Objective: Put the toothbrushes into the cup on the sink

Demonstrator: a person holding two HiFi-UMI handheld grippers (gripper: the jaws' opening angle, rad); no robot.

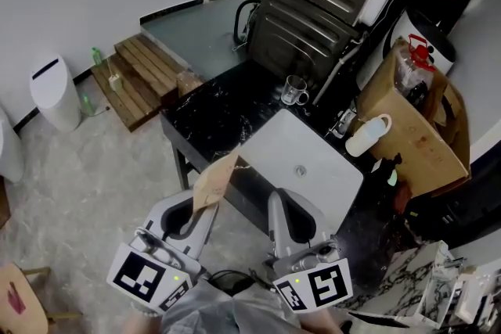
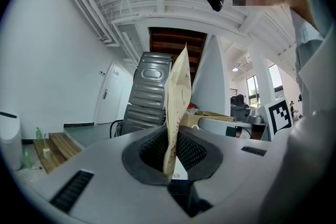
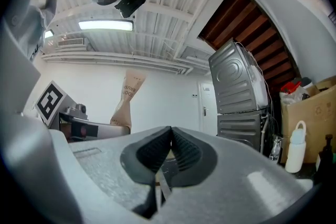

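My left gripper (image 1: 202, 207) (image 2: 173, 161) is shut on a tan paper toothbrush packet (image 1: 214, 180) (image 2: 178, 94), which stands up out of its jaws. The packet also shows at the left in the right gripper view (image 3: 126, 98). To its right, my right gripper (image 1: 280, 199) (image 3: 170, 140) is shut; only a thin pale sliver shows low between its pads, and I cannot tell what it is. Both grippers hover level in front of the white sink (image 1: 329, 176). A clear glass cup (image 1: 296, 91) stands on the black counter (image 1: 211, 117) behind the sink.
A white bottle (image 1: 366, 135) (image 3: 294, 147) and a faucet (image 1: 344, 121) stand at the sink's right. A cardboard box (image 1: 423, 138) is beyond them, and a tilted grey metal appliance (image 1: 325, 0) rises behind the counter. Wooden steps (image 1: 141, 74) and a white bin (image 1: 55, 91) are at left.
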